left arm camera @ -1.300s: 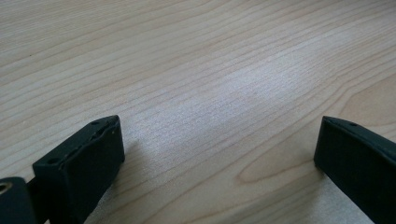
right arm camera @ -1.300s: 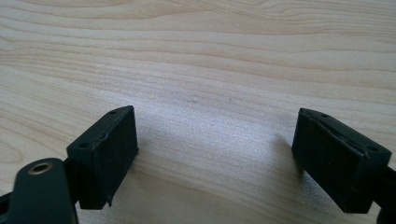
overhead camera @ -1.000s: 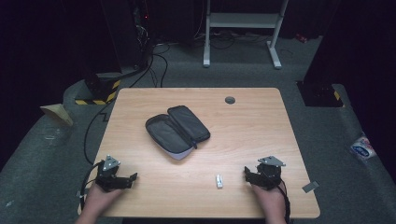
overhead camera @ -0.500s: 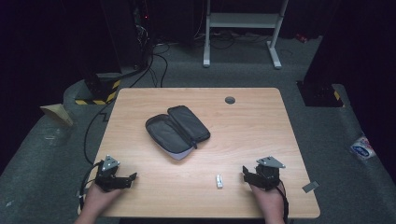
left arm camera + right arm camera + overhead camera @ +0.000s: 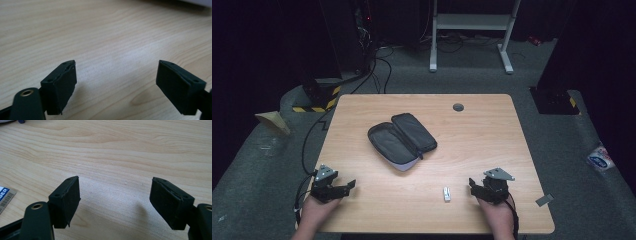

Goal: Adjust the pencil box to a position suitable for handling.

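Left gripper (image 5: 346,186) and right gripper (image 5: 472,183): jaws apart, just been closing, empty. Small white item (image 5: 446,194), maybe eraser, just beside right gripper; case (image 5: 401,140) beyond.

On the wooden table (image 5: 492,130) an open dark case (image 5: 401,141) lies near the middle, and a small white eraser (image 5: 446,194) lies near the front edge. The right gripper (image 5: 472,185) rests just beside the eraser, apart from it; the left gripper (image 5: 350,185) sits at the front left corner. Both have just been closing on nothing. A round grommet (image 5: 458,107) sits near the far edge.
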